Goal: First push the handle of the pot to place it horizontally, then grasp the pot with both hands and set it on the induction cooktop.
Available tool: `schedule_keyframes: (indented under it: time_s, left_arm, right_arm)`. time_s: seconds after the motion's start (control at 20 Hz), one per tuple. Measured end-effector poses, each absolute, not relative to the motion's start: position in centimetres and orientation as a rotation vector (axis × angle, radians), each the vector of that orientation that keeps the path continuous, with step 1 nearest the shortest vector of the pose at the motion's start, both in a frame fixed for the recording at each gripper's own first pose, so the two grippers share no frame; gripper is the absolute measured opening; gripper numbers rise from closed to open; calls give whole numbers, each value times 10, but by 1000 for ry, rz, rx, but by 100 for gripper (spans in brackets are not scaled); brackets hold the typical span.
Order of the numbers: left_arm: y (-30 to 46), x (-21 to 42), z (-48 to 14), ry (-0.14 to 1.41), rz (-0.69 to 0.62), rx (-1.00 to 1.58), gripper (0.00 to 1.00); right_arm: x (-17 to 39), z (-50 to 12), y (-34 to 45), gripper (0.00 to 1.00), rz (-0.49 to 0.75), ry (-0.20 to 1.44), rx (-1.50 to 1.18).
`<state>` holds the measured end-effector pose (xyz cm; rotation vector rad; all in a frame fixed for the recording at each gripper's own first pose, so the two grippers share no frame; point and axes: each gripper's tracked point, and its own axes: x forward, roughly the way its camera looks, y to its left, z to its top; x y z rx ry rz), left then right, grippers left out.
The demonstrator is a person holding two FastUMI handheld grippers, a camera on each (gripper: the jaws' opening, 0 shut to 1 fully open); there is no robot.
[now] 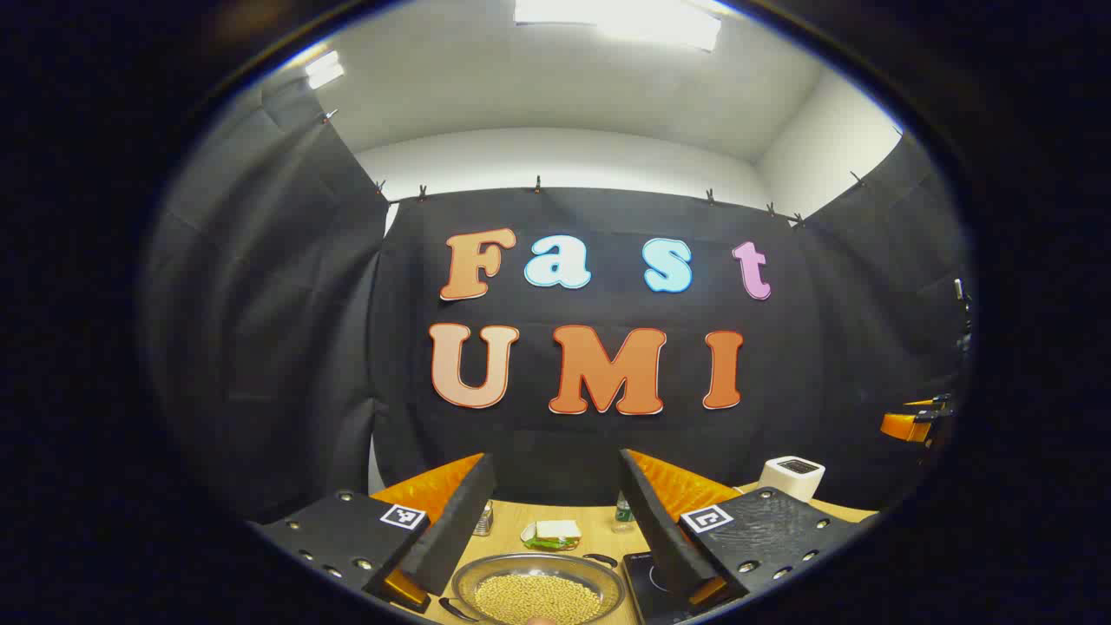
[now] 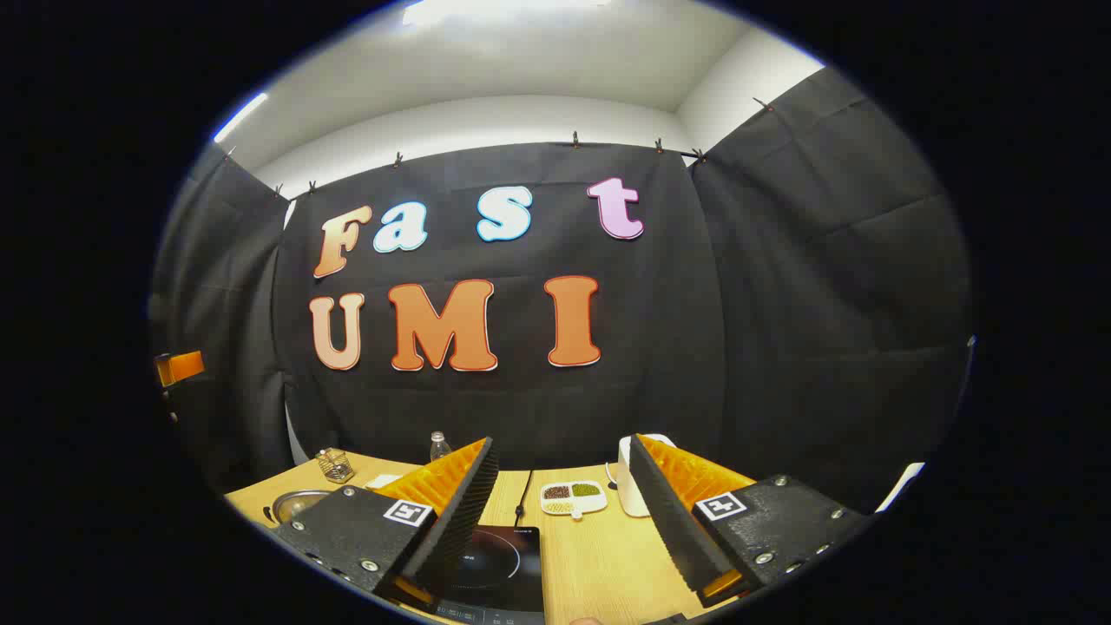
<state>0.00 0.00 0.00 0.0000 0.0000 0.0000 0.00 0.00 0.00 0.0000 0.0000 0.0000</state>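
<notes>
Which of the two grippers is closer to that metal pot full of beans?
Left. The left gripper hangs open just above the pot, which sits between its fingers. The right gripper is over the induction cooktop, with the pot off to its left.

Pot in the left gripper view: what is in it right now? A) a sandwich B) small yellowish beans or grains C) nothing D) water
B: the pot, low between the open left gripper fingers, holds a heap of small yellowish beans or grains.
</notes>
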Motion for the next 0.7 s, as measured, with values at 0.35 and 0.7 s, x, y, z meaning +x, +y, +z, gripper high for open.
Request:
schedule_keyframes:
  time_s: [0.35, 0.7]
  left_arm:
    - [7, 5, -17, 31, 14, 10, 89]
    - [2, 5, -28, 43, 7, 12, 90]
  right_arm:
    - [0, 9, 5, 100, -3, -17, -29]
    - [0, 6, 10, 95, 12, -13, -31]
